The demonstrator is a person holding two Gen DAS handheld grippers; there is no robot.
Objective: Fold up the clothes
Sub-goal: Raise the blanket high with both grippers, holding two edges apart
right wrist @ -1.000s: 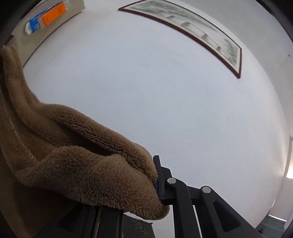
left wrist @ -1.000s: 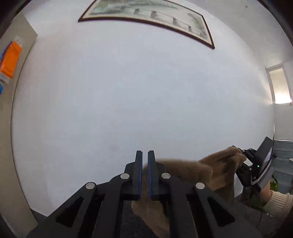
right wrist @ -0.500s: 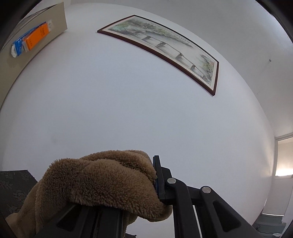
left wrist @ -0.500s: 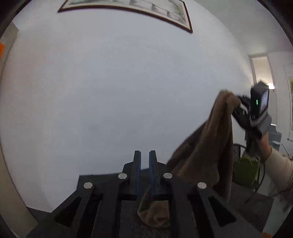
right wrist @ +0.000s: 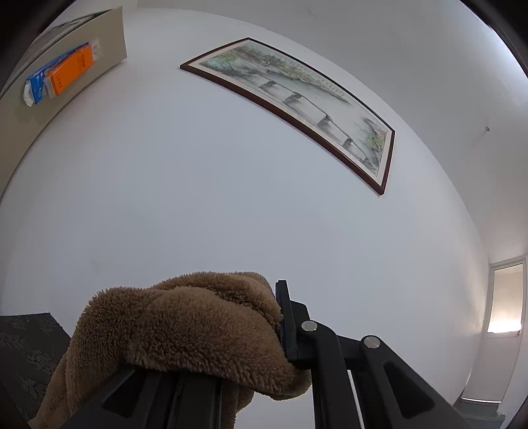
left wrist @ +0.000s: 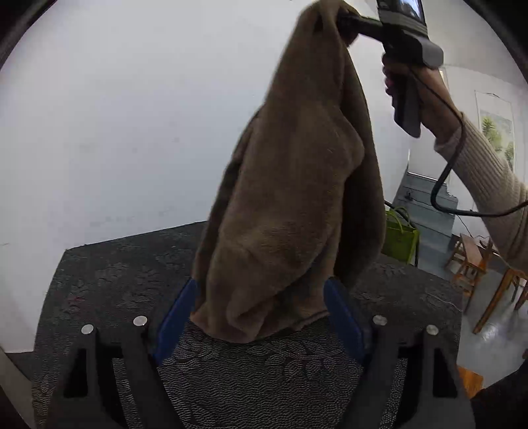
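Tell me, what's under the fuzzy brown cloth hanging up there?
Under the brown cloth lies a dark patterned tabletop. The left tongs stand open at its bottom edge. The cloth hides the tabletop behind it.

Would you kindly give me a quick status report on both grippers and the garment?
Left hand-held gripper open, garment hem between its fingers. Right hand-held gripper shut on brown fleece garment, held high above the dark table. Nothing in the way.

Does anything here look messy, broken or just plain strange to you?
Nothing looks broken or spilled. The brown garment hangs bunched from the right claw, its bottom edge touching the dark table between the open fingers of the left claw. The painting only looks tilted because of the camera's angle.
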